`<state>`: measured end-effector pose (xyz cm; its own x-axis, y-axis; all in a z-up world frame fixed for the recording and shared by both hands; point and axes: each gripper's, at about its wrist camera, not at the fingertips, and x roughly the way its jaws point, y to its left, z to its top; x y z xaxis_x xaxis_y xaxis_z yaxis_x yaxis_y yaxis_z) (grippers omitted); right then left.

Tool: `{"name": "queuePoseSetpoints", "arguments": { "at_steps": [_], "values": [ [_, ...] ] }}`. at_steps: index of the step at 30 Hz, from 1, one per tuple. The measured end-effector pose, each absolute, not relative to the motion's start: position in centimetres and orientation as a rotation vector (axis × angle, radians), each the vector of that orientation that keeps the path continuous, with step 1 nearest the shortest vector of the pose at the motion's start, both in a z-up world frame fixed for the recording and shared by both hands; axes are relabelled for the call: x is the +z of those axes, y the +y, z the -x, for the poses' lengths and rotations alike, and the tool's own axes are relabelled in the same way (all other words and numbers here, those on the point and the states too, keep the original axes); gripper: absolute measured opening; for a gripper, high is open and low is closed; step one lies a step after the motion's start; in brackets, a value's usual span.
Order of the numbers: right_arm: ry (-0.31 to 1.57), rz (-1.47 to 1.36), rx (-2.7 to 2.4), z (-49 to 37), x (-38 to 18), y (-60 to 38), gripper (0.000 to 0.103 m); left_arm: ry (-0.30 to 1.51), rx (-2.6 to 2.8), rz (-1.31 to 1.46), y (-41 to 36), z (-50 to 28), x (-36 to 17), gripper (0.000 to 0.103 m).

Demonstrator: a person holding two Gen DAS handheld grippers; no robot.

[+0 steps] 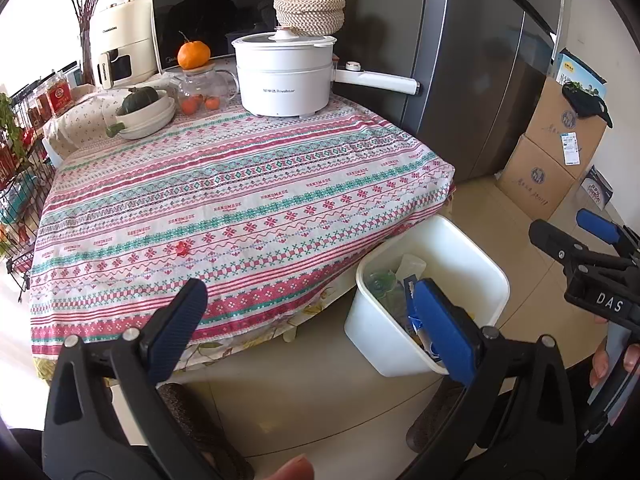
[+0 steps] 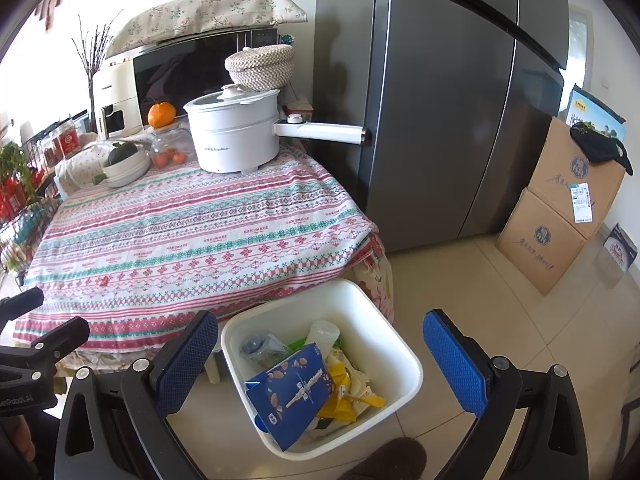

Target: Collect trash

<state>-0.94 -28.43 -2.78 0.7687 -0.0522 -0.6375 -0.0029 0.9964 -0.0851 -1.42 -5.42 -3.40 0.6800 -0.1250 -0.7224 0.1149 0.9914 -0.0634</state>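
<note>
A white plastic bin (image 2: pixel 404 364) stands on the floor by the table's near right corner. It holds a blue carton (image 2: pixel 296 392), yellow wrappers, a clear bottle and other trash. It also shows in the left wrist view (image 1: pixel 472 256). A small red scrap (image 1: pixel 182 247) lies on the patterned tablecloth (image 1: pixel 240 200), also in the right wrist view (image 2: pixel 105 280). My left gripper (image 1: pixel 312 320) is open and empty, over the table's front edge. My right gripper (image 2: pixel 320 356) is open and empty, above the bin. The right gripper shows in the left wrist view (image 1: pixel 576 236).
At the table's back stand a white electric pot (image 1: pixel 284 76) with a long handle, a glass teapot with an orange on it (image 1: pixel 200 84), stacked bowls with a squash (image 1: pixel 148 112), a microwave. A grey fridge (image 2: pixel 440 100) and cardboard boxes (image 2: pixel 560 208) stand right. A wire rack (image 1: pixel 20 184) stands left.
</note>
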Motion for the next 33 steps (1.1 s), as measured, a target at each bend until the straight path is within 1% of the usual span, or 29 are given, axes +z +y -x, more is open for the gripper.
{"name": "queuePoseSetpoints", "arguments": {
  "at_steps": [14, 23, 33],
  "values": [
    [0.702, 0.084, -0.032, 0.7, -2.9, -28.4, 0.103, 0.810, -0.154, 0.002, -5.5, 1.5, -3.3, 0.102],
    [0.698, 0.077, -0.037, 0.8, -3.0, -28.5, 0.103, 0.834, -0.225, -0.080, -6.5, 2.0, -3.1, 0.102],
    [0.674, 0.065, -0.040, 1.1, -2.2, -28.7, 0.103, 0.797, -0.203, -0.120, -6.8, 2.8, -1.7, 0.102]
  ]
}}
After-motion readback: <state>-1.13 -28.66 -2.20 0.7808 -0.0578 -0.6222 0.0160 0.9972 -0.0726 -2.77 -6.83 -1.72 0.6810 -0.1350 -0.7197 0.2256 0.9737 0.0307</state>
